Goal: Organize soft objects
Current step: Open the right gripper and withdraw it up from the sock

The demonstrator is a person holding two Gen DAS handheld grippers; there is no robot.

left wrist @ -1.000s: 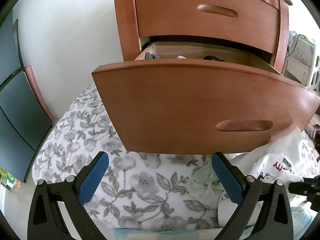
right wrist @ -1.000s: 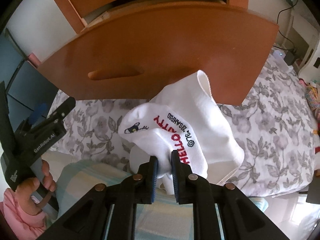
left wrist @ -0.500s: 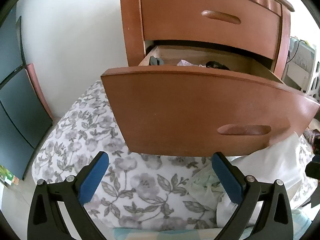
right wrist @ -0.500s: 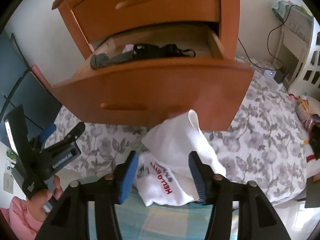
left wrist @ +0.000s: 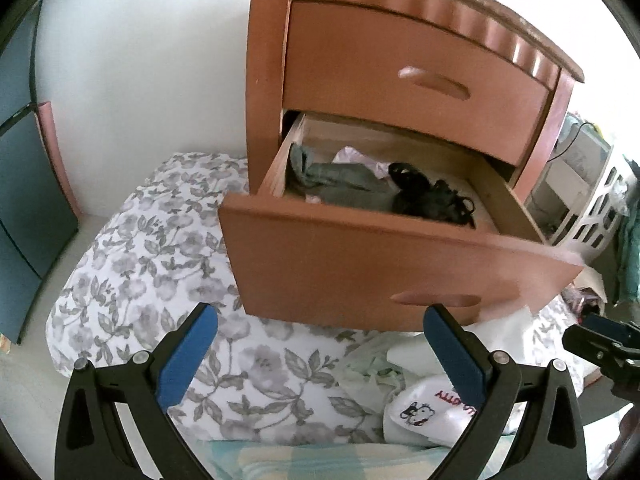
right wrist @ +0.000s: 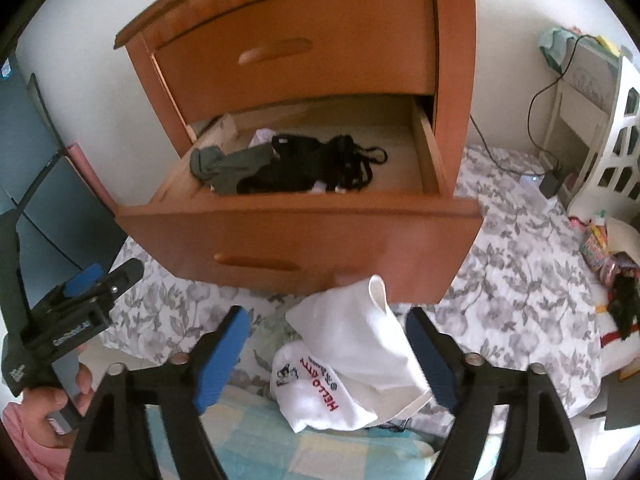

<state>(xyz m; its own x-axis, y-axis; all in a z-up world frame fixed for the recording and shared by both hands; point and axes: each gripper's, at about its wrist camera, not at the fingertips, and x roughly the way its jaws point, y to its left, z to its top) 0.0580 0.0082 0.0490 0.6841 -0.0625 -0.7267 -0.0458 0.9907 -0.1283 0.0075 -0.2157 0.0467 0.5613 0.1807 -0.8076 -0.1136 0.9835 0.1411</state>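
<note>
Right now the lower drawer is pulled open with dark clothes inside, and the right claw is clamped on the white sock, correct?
Not quite. The lower drawer is open with dark clothes inside, but the right claw is open: its jaws have just been opening, and the white sock lies loose between them, as the right wrist view shows.

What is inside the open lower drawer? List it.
In the open lower drawer: a grey-green garment, a black strappy garment and a pale lilac item behind them. Whatever lies beneath is covered.

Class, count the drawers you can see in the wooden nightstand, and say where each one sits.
2. The upper drawer is closed; the lower drawer below it is pulled out, with clothes inside. No others show.
</note>
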